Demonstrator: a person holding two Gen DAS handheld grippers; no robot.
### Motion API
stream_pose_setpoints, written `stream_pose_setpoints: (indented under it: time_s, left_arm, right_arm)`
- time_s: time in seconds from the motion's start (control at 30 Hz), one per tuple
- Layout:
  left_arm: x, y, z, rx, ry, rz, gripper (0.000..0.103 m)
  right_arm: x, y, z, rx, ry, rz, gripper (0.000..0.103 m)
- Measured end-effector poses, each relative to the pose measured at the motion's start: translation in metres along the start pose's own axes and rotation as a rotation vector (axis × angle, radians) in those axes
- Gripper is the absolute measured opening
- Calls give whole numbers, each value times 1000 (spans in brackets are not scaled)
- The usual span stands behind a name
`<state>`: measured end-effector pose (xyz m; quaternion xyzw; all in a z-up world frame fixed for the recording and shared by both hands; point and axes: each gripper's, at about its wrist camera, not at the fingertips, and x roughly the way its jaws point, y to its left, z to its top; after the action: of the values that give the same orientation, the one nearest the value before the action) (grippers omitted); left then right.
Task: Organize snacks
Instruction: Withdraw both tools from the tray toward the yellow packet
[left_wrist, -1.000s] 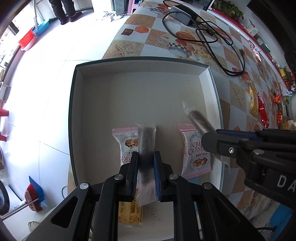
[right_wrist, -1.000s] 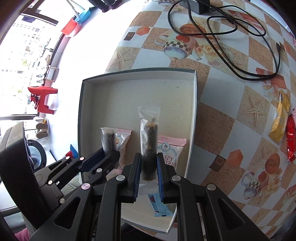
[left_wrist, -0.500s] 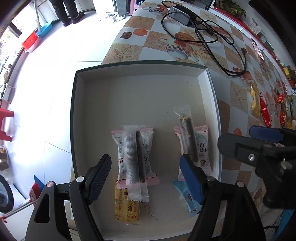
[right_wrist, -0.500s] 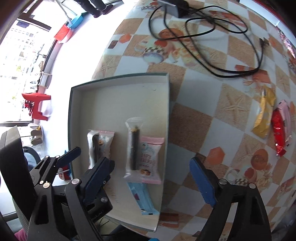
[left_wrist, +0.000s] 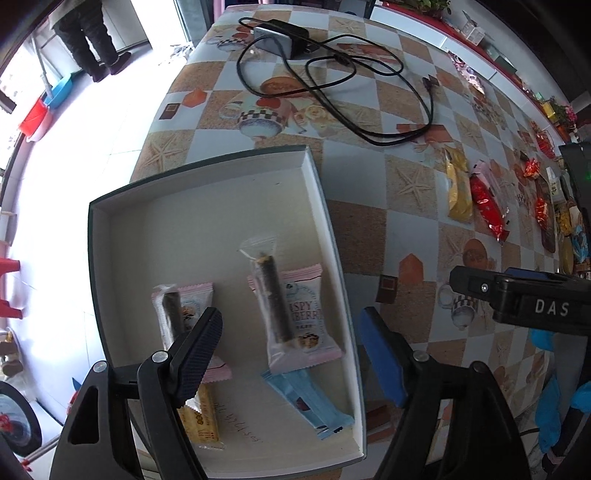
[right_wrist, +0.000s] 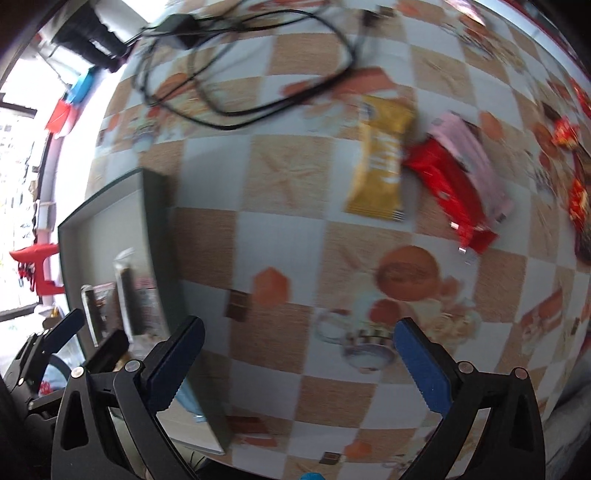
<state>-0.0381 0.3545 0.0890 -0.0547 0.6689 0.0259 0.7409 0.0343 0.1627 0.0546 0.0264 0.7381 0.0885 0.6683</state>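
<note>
A white box with a dark green rim (left_wrist: 317, 206) holds two clear-wrapped dark sticks (left_wrist: 271, 295) (left_wrist: 171, 314). Each lies on a pink packet (left_wrist: 308, 317) (left_wrist: 197, 299), with a blue packet (left_wrist: 306, 402) and a yellow one (left_wrist: 203, 421) nearer me. My left gripper (left_wrist: 291, 343) hangs open over the box's right side, holding nothing. My right gripper (right_wrist: 295, 339) is over the bare tablecloth right of the box (right_wrist: 155, 221), its jaws opening and empty. Ahead of it lie a gold packet (right_wrist: 380, 162), a red packet (right_wrist: 447, 184) and a pink packet (right_wrist: 476, 158).
A black charger (left_wrist: 280, 33) and its looped cable (left_wrist: 369, 92) lie on the table beyond the box. More wrapped snacks (left_wrist: 543, 206) are scattered at the far right. The table's edge runs left of the box, over a white floor where a person's legs (left_wrist: 92, 37) stand.
Both grippers opened and let go of the clear-wrapped sticks, which now lie on the pink packets. The right gripper swung right, off the box and over the table. The left gripper shifted right.
</note>
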Motion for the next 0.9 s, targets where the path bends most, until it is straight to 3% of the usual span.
stream_pose_setpoints:
  time_s: [0.27, 0.6, 0.9]
  left_arm:
    - [6, -55, 15, 90, 11, -18, 80]
    - [24, -124, 42, 183, 41, -27, 80]
    - [60, -165, 87, 176, 72, -23, 80]
  right_arm:
    - [1, -77, -2, 128, -2, -17, 103]
    - [26, -145, -34, 221, 60, -35, 103]
    - [49, -193, -75, 264, 119, -69, 103]
